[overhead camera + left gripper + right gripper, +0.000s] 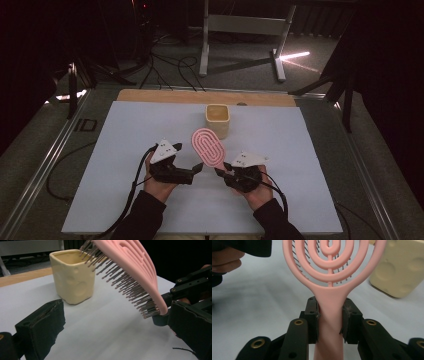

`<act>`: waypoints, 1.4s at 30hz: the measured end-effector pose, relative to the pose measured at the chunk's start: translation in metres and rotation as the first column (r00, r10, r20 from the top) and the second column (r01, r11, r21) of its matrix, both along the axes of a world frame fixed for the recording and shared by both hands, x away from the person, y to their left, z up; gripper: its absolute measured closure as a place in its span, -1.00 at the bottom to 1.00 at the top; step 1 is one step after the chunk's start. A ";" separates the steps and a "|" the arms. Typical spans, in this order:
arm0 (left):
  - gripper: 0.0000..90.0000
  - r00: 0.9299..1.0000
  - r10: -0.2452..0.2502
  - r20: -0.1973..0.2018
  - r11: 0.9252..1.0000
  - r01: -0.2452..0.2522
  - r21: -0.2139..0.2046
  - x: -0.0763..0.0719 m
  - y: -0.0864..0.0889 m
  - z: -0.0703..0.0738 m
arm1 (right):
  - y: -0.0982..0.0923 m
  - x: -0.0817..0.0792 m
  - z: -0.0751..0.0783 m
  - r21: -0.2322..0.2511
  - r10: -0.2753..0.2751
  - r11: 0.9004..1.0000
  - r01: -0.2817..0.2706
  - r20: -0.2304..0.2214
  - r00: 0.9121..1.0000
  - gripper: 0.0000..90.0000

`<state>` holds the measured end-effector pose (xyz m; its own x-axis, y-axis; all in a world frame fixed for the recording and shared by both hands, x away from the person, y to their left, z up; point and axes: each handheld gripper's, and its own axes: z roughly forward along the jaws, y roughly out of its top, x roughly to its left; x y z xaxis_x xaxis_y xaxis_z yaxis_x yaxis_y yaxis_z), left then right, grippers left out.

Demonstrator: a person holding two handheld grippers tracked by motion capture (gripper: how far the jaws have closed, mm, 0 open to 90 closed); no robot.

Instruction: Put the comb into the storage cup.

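Pink hairbrush (209, 147): oval head of concentric loops, dark bristles on the underside, one item. I hold it by the handle in my right gripper (223, 172), both pads pressed against the handle's sides as the right gripper view shows it (329, 315). Head is raised off the table and tilts forward and up, toward the cup; the bristles point down and to my left.

Cup (218, 120): pale yellow, squarish, dimpled walls, one item. Stands upright on the white mat (125, 150), beyond the brush head and near it; I cannot tell whether they touch.

Left gripper (198, 168): jaws spread wide with nothing between them, pointing across toward the brush handle. In the left gripper view its two black pads frame the mat, with the bristles (125, 282) hanging above and to the right.

Table (150, 95): wooden edge visible past the mat's far side.

Hands: one under each gripper, dark sleeves at the near edge.
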<state>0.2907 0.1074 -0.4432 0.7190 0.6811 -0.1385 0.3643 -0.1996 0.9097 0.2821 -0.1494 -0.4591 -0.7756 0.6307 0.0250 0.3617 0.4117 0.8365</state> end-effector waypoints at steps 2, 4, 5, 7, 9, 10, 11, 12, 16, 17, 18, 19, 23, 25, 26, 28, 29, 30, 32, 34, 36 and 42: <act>-0.96 1.000 -0.007 -0.004 1.000 0.007 -0.004 0.000 -0.002 0.000 | 0.001 0.000 0.000 0.000 0.003 1.000 -0.003 0.000 1.000 0.57; -0.94 1.000 -0.019 -0.008 1.000 0.019 -0.007 0.000 -0.004 -0.001 | 0.001 -0.001 0.000 -0.004 0.006 1.000 -0.006 0.001 1.000 0.57; -0.93 1.000 -0.022 -0.010 1.000 0.022 -0.010 0.000 -0.005 -0.001 | 0.002 -0.001 0.000 -0.003 0.006 1.000 -0.006 0.000 1.000 0.57; -0.93 1.000 -0.026 -0.013 1.000 0.026 -0.015 0.001 -0.007 -0.002 | 0.003 -0.001 -0.001 -0.003 0.009 1.000 -0.009 0.000 1.000 0.57; -0.93 0.999 -0.028 -0.017 0.999 0.028 -0.015 0.001 -0.009 -0.002 | 0.003 -0.001 -0.002 -0.004 0.013 1.000 -0.013 0.005 1.000 0.57; -0.92 0.999 -0.031 -0.019 0.999 0.031 -0.017 0.001 -0.010 -0.002 | 0.004 -0.002 -0.002 -0.004 0.014 1.000 -0.014 0.003 1.000 0.57; -0.92 0.999 -0.033 -0.022 0.999 0.032 -0.021 0.002 -0.011 -0.002 | 0.005 -0.002 -0.002 -0.005 0.015 1.000 -0.015 0.003 1.000 0.57; -0.91 0.999 -0.035 -0.024 0.999 0.035 -0.023 0.002 -0.011 -0.002 | 0.005 -0.002 -0.002 -0.004 0.016 1.000 -0.016 0.003 1.000 0.57; -0.89 0.998 -0.046 -0.035 0.998 0.044 -0.040 0.003 -0.015 -0.003 | 0.007 -0.003 -0.002 -0.007 0.022 1.000 -0.022 0.004 1.000 0.57; -0.88 0.998 -0.049 -0.038 0.998 0.048 -0.042 0.004 -0.016 -0.003 | 0.007 -0.003 -0.002 -0.005 0.023 1.000 -0.022 0.004 1.000 0.57; -0.87 0.998 -0.052 -0.040 0.998 0.051 -0.043 0.004 -0.017 -0.003 | 0.008 -0.003 -0.003 -0.005 0.023 1.000 -0.023 0.005 1.000 0.57; -0.86 0.998 -0.055 -0.042 0.998 0.053 -0.044 0.004 -0.018 -0.003 | 0.008 -0.003 -0.003 -0.004 0.024 1.000 -0.024 0.004 1.000 0.57; -0.77 0.997 -0.051 -0.056 0.998 0.048 -0.050 0.005 -0.022 -0.002 | 0.008 -0.004 -0.002 -0.003 0.024 1.000 -0.024 0.006 1.000 0.57; -0.63 0.996 -0.048 -0.073 0.998 0.044 -0.055 0.007 -0.023 -0.002 | 0.009 -0.004 -0.002 -0.002 0.022 1.000 -0.022 0.005 1.000 0.57; -0.58 0.995 -0.058 -0.082 0.997 0.053 -0.063 0.007 -0.023 -0.003 | 0.009 -0.004 -0.002 -0.002 0.022 1.000 -0.022 0.006 1.000 0.57; -0.43 0.994 -0.055 -0.089 0.997 0.049 -0.067 0.008 -0.025 -0.003 | 0.009 -0.004 -0.002 -0.003 0.023 1.000 -0.023 0.006 1.000 0.57; -0.37 0.994 -0.056 -0.092 0.996 0.050 -0.068 0.008 -0.026 -0.003 | 0.009 -0.004 -0.002 -0.005 0.025 1.000 -0.025 0.007 1.000 0.57; -0.32 0.994 -0.053 -0.096 0.996 0.047 -0.072 0.008 -0.028 -0.003 | 0.009 -0.004 -0.002 -0.004 0.025 1.000 -0.025 0.006 1.000 0.57; -0.21 0.994 -0.044 -0.102 0.996 0.037 -0.077 0.008 -0.029 -0.003 | 0.009 -0.004 -0.003 -0.006 0.026 1.000 -0.026 0.008 1.000 0.57; -0.15 0.993 -0.044 -0.106 0.996 0.035 -0.086 0.009 -0.030 -0.003 | 0.009 -0.004 -0.003 -0.005 0.025 1.000 -0.025 0.006 1.000 0.57; -0.10 0.993 -0.035 -0.109 0.996 0.026 -0.081 0.009 -0.031 -0.002 | 0.009 -0.004 -0.003 -0.004 0.024 1.000 -0.024 0.004 1.000 0.57; 0.06 0.992 -0.047 -0.115 0.995 0.035 -0.097 0.009 -0.032 -0.002 | 0.009 -0.004 -0.004 -0.002 0.025 1.000 -0.025 0.004 1.000 0.57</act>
